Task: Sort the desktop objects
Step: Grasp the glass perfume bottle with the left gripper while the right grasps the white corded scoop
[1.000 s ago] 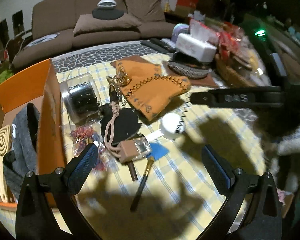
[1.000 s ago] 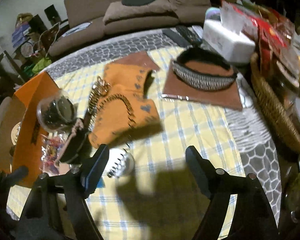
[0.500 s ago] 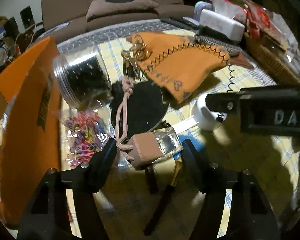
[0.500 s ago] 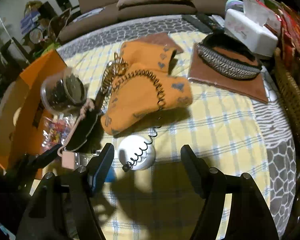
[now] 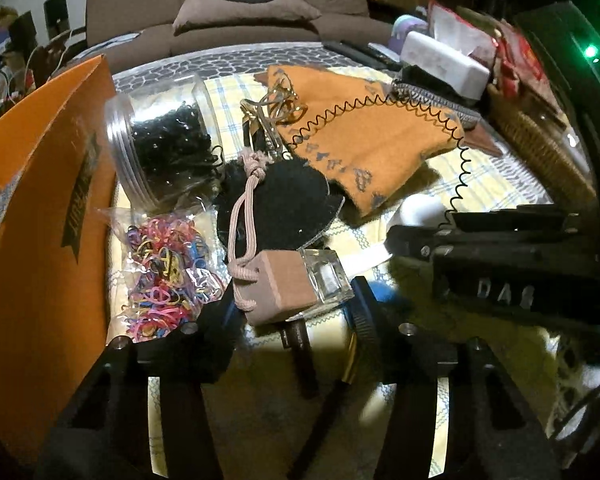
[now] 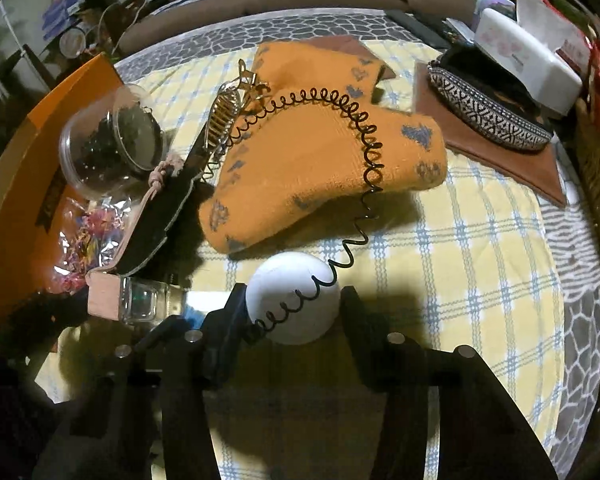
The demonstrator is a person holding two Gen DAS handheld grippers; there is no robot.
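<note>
A small glass bottle with a brown wooden cap lies on its side on a yellow checked tablecloth, directly between the two black fingers of the left gripper; the jaws are closing around it, and it is hard to tell whether the pads already press on it. A pinkish cord loops from the cap up over a black felt piece. Just to the right, a white ball-shaped object sits between the fingers of the right gripper, whose jaws are also closing; the left finger looks to be touching it, the right finger seems just beside it. A black coiled cord runs from the white ball up and across an orange felt pouch with blue-grey marks. To the left of the bottle lies a clear bag of coloured rubber bands, and above that a clear plastic jar of black bands on its side. An orange cardboard box stands along the left edge. Farther back are gold hair clips, a patterned headband on a brown mat, a white tissue box, and a brown sofa beyond the table
</note>
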